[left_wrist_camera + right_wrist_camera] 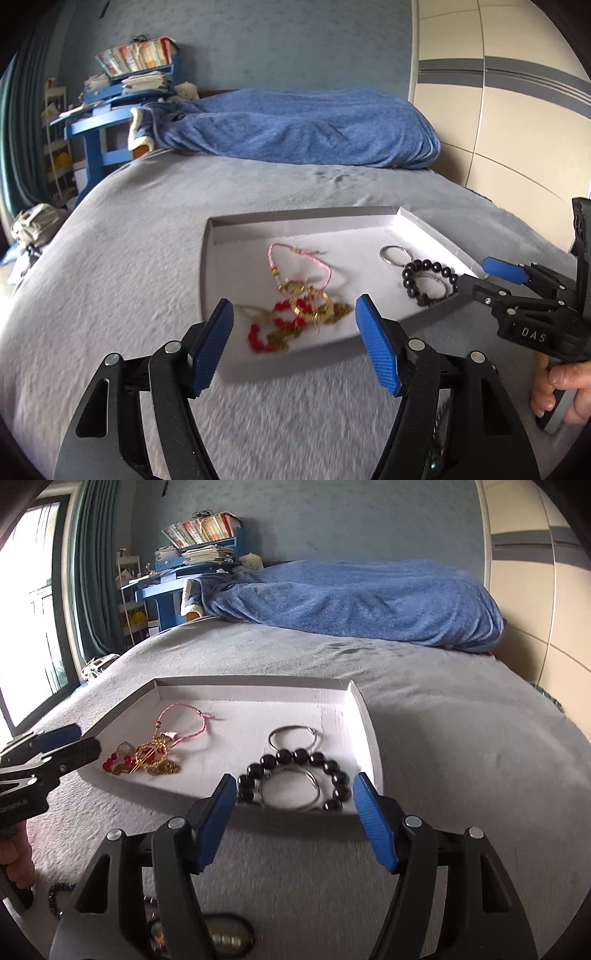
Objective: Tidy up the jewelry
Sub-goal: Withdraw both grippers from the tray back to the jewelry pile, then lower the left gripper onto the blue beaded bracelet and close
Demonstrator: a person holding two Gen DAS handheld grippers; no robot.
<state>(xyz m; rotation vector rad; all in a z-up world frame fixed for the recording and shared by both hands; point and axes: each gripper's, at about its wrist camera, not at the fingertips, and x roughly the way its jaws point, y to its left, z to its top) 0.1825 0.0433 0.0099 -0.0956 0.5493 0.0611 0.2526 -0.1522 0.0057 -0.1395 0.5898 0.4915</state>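
Two grippers are working over a shallow white tray (436,236) lying on a grey bedspread (122,258). In the left wrist view, the left gripper (294,338) is hovering wide open and empty at the tray's near edge, a blurred tangle of red beads and gold chain (295,317) sitting between and just beyond its fingertips. A pink cord bracelet (295,264) is lying farther in, with a black bead bracelet (428,275) and a silver hoop (391,254) to the right. The right gripper (476,273) is reaching in from the right; its opening cannot be told here.

In the right wrist view, the right gripper (294,814) is spread wide, holding nothing, the black bead bracelet (295,775) lying just beyond its tips, ringed around a second silver hoop (291,788) that the other view barely shows. More jewelry (221,936) is lying blurred on the bedspread below the gripper.
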